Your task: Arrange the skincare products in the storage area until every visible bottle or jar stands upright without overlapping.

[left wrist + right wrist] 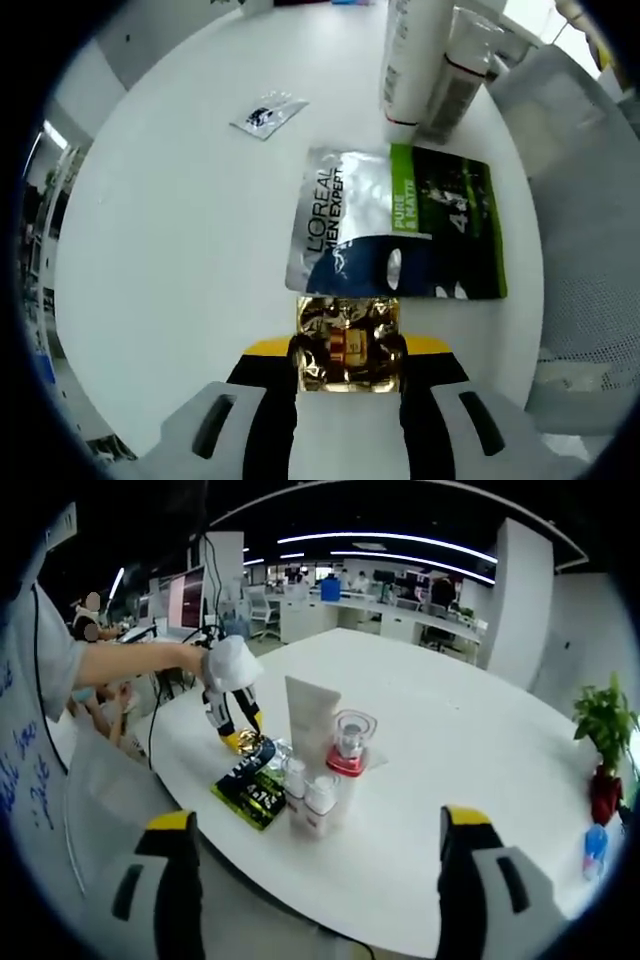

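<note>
Clamping a gold foil sachet [348, 345] between its jaws, the left tool [346, 362] hung low over the white surface [170, 250], beside a flat L'Oreal packet [400, 225]. The right tool [315, 855] stood with jaws apart, well back from the upright tube [310, 718], jar [350, 742] and small bottles [308, 798].

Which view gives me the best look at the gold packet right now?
Left gripper view: the gold packet sits close up, pinched by the left tool. Right gripper view shows it small and distant on the white table.
</note>
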The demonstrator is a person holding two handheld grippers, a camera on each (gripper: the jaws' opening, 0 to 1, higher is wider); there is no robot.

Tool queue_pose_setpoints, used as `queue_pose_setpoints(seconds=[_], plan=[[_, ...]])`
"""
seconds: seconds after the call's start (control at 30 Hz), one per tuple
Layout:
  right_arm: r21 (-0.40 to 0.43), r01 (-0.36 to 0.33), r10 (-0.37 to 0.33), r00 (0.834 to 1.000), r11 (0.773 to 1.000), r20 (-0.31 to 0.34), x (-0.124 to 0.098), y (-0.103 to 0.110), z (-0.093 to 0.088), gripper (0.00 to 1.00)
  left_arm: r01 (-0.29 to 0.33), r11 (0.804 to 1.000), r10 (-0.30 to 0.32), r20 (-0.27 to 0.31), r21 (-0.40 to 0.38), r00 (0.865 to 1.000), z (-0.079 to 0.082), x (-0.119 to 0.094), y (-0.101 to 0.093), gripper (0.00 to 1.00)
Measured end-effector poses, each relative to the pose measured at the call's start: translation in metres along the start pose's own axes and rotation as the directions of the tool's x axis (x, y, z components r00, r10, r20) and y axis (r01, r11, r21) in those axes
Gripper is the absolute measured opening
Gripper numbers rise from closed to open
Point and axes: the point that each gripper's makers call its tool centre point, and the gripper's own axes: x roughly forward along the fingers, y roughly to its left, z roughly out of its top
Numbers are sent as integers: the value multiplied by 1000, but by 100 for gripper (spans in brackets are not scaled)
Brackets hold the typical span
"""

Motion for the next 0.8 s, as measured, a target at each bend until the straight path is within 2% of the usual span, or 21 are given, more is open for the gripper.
queue_pose_setpoints(seconds=[0.37, 0.7, 0.8], plan=[[-2, -7, 7, 1000, 1000, -13, 3, 1, -2, 100, 18, 1000, -18, 15, -5, 1000, 0, 1, 2, 36], [-6, -11, 11, 1000, 1000, -25, 5, 3, -4, 100, 7, 1000, -7, 24, 1, 1000, 0, 2, 3, 37], [-7, -12, 12, 1000, 1000, -27, 6, 3, -4, 100, -13, 1000, 13, 26, -3, 1000, 0, 1, 7, 42]])
